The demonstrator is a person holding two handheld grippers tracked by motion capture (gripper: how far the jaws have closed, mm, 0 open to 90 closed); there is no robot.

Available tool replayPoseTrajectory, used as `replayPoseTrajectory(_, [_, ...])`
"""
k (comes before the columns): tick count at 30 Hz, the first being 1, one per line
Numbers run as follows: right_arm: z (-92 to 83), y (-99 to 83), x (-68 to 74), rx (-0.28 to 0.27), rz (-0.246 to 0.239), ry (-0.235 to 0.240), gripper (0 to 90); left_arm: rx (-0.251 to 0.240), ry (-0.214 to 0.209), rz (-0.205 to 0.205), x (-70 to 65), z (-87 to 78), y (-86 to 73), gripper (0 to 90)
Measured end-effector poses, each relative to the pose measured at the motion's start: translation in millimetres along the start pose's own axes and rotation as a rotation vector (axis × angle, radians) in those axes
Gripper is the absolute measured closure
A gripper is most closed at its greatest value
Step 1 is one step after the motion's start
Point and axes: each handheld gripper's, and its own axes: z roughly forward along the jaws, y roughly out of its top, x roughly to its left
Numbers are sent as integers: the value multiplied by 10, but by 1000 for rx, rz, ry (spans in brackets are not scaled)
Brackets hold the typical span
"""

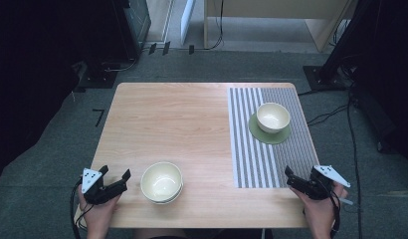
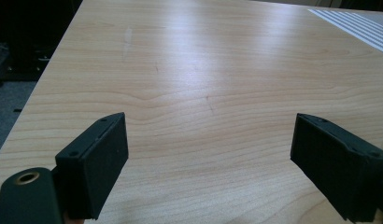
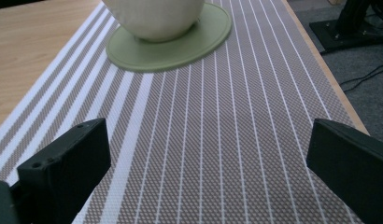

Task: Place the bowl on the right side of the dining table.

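A cream bowl (image 1: 272, 117) stands on a round green coaster (image 1: 269, 134) on the striped placemat (image 1: 252, 164) at the table's right. In the right gripper view the same bowl (image 3: 152, 16) and coaster (image 3: 180, 46) lie ahead on the placemat (image 3: 217, 140). Another cream bowl (image 1: 161, 182), nested in a second one, sits near the front edge. My left gripper (image 1: 115, 172) is open just left of it, over bare wood, jaws wide and empty (image 2: 208, 140). My right gripper (image 1: 290, 178) is open at the placemat's front right corner, holding nothing (image 3: 208, 144).
The wooden table (image 1: 172, 119) is bare across its left and middle. Beyond its edges lies grey carpet with cables (image 1: 331, 114) at the right and dark stands (image 1: 321, 74) at the back. The table's right edge runs close beside the placemat.
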Motion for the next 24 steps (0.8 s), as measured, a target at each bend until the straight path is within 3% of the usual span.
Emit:
replayPoseTrajectory(13, [-26, -126, -44, 56, 3, -19, 2, -2, -5, -11, 16, 1, 2, 106])
replayPoseTrajectory(24, [2, -115, -62, 86, 35, -53, 2, -3, -8, -16, 17, 3, 2, 106])
